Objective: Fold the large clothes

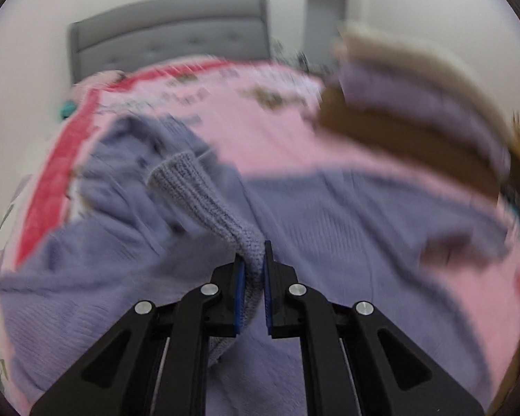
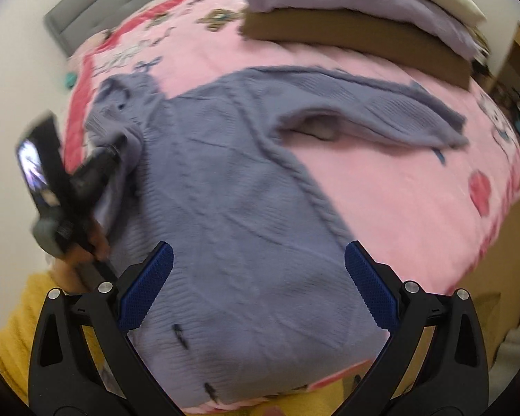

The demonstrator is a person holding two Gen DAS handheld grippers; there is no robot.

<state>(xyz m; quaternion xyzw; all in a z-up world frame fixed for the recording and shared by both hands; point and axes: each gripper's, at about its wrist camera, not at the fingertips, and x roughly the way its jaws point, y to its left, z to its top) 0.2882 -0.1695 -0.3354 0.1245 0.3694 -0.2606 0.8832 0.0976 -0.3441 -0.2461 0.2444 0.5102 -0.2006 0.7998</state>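
Note:
A large lavender knit sweater (image 2: 232, 187) lies spread on a pink bedspread (image 2: 398, 180). Its right sleeve (image 2: 381, 111) lies out to the right. My left gripper (image 1: 253, 260) is shut on the ribbed cuff of the left sleeve (image 1: 197, 190) and holds it lifted above the sweater body (image 1: 346, 242). In the right wrist view the left gripper (image 2: 114, 152) shows blurred at the sweater's left side. My right gripper (image 2: 258, 277) is open and empty, hovering over the sweater's lower body near the hem.
A stack of folded clothes, brown, lavender and cream (image 2: 364, 10), sits at the bed's far right, and shows in the left wrist view (image 1: 416, 104). A grey padded headboard (image 1: 170, 34) stands behind. The bed's front edge (image 2: 294, 395) is near me.

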